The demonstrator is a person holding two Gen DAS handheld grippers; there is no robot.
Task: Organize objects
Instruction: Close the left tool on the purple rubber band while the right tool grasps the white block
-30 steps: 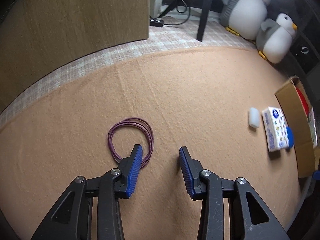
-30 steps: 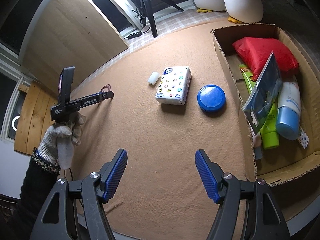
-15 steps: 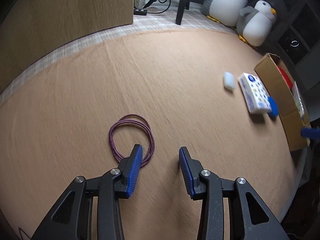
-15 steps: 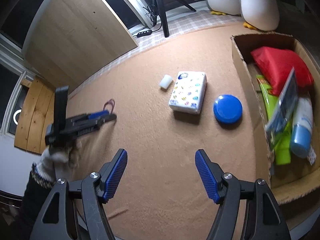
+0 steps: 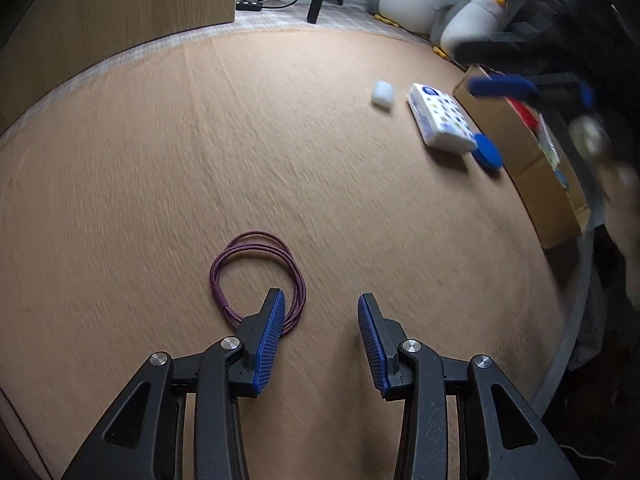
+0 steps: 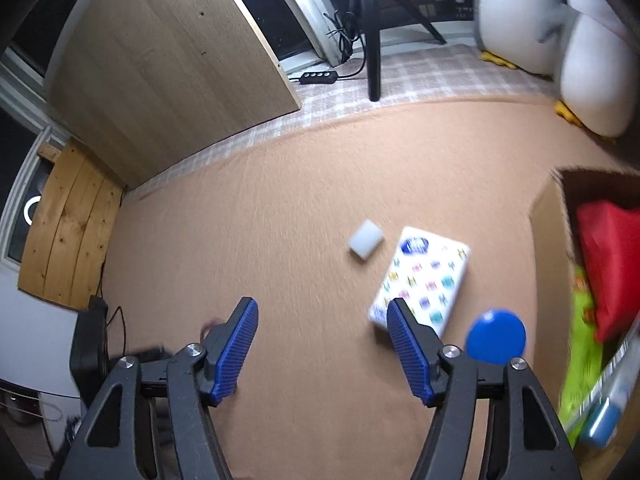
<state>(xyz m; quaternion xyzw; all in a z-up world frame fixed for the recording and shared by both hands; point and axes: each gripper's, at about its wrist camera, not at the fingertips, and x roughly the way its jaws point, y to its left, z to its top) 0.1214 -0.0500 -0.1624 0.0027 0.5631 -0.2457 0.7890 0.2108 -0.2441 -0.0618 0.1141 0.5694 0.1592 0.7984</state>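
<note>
A purple cable coil (image 5: 256,276) lies on the tan felt mat, touching my left gripper's left finger. My left gripper (image 5: 320,312) is open and empty just right of the coil. A white tissue pack (image 6: 422,280) (image 5: 440,122), a white eraser block (image 6: 366,239) (image 5: 382,90) and a blue round lid (image 6: 496,336) (image 5: 488,151) lie ahead of my right gripper (image 6: 320,324), which is open and empty. A cardboard box (image 6: 548,236) (image 5: 520,152) at the right holds a red pouch (image 6: 608,264), a green tube and a blue-capped bottle.
Two plush penguins (image 6: 560,32) sit at the far right. A wooden panel (image 6: 160,72), a tripod leg (image 6: 372,40) and a power strip (image 6: 320,77) stand beyond the mat. The mat's round edge (image 5: 576,320) drops off at the right.
My right gripper has moved forward and left over the mat, closer to the tissue pack. My left gripper's view has swung right; the coil stays by its left finger.
</note>
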